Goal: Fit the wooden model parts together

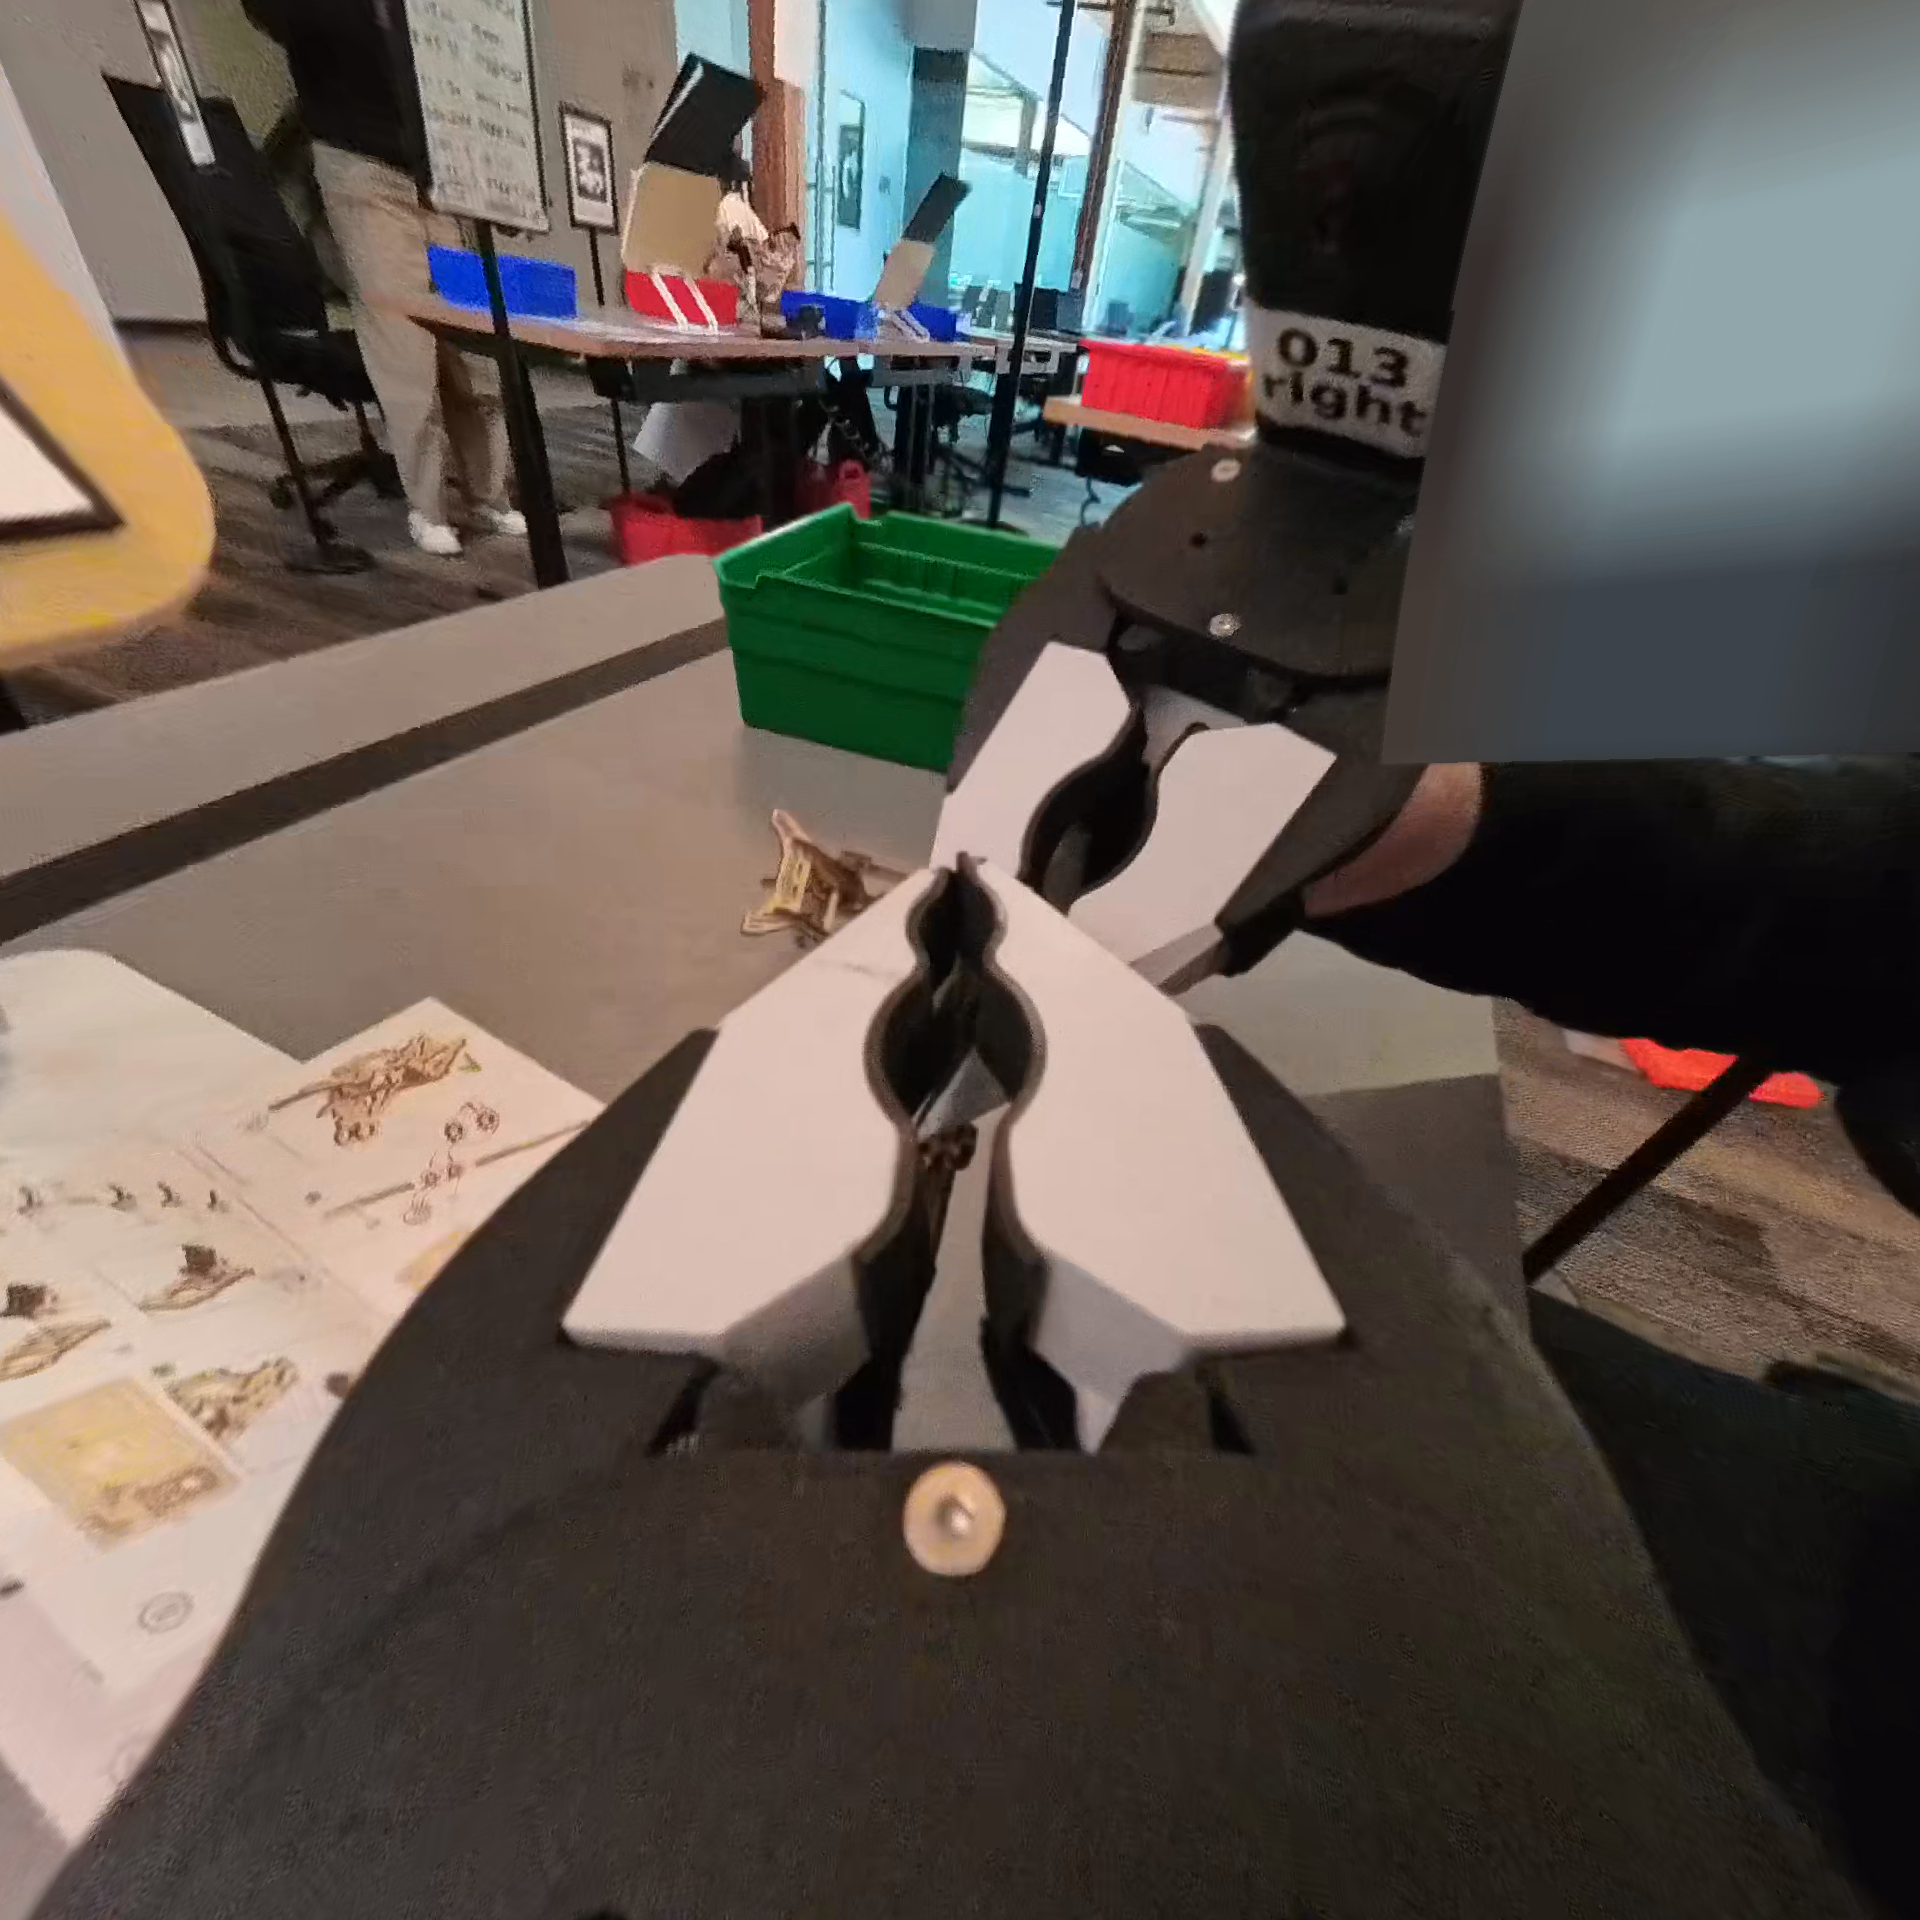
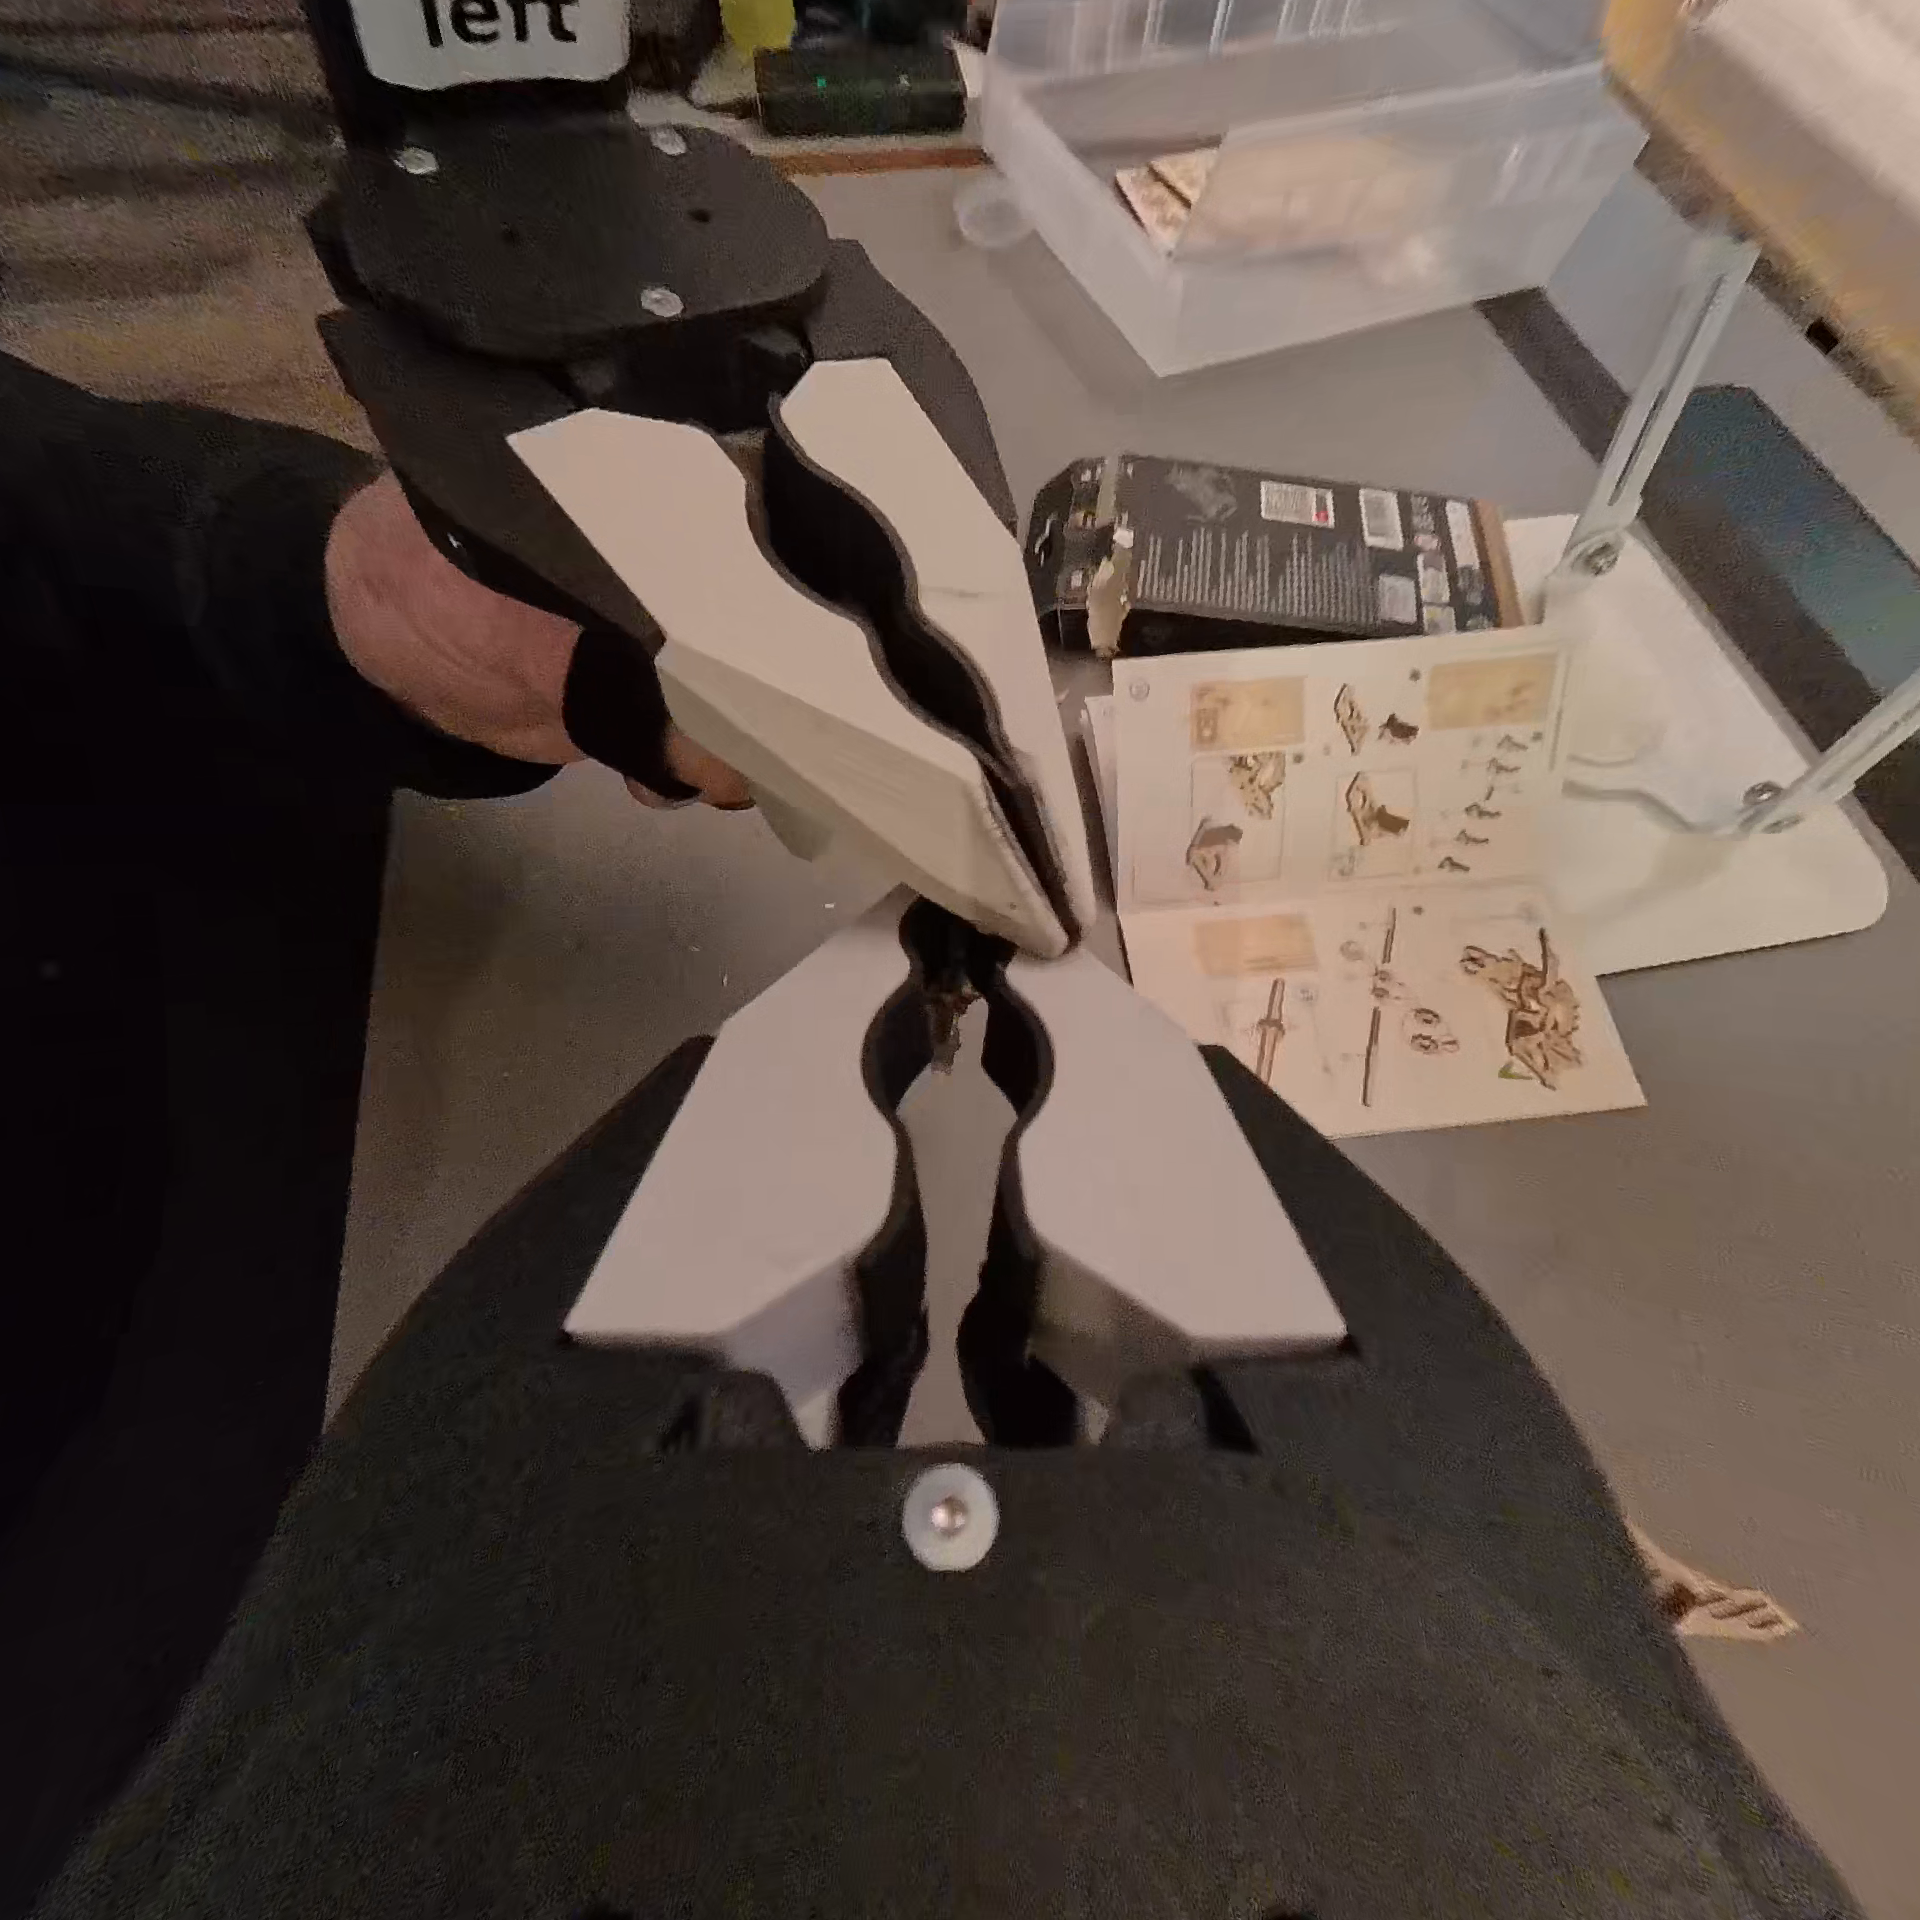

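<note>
My left gripper [image 1: 958, 883] is shut, and a small dark wooden part [image 1: 945, 1145] shows between its white fingers. My right gripper [image 2: 951, 930] is shut on a small wooden part [image 2: 951, 1003] pinched near its tips. The two grippers meet tip to tip above the grey table [image 1: 540, 862]. In the right wrist view the left gripper [image 2: 1060, 920] comes down from the upper left. In the left wrist view the right gripper [image 1: 1044, 883] comes in from the upper right. Whether the two parts touch is hidden by the fingers.
Loose wooden parts [image 1: 810, 894] lie beyond the tips, near a green bin [image 1: 862, 644]. An instruction sheet [image 2: 1351, 883], a black box [image 2: 1268, 551], a clear plastic box [image 2: 1299, 187] and a white stand base [image 2: 1714, 831] are on the table. Another wooden piece [image 2: 1714, 1616] lies at the right. Left tips to right tips: about 4 centimeters. Both grippers' tips are roughly 20 centimeters from the wooden piece [image 2: 1714, 1616].
</note>
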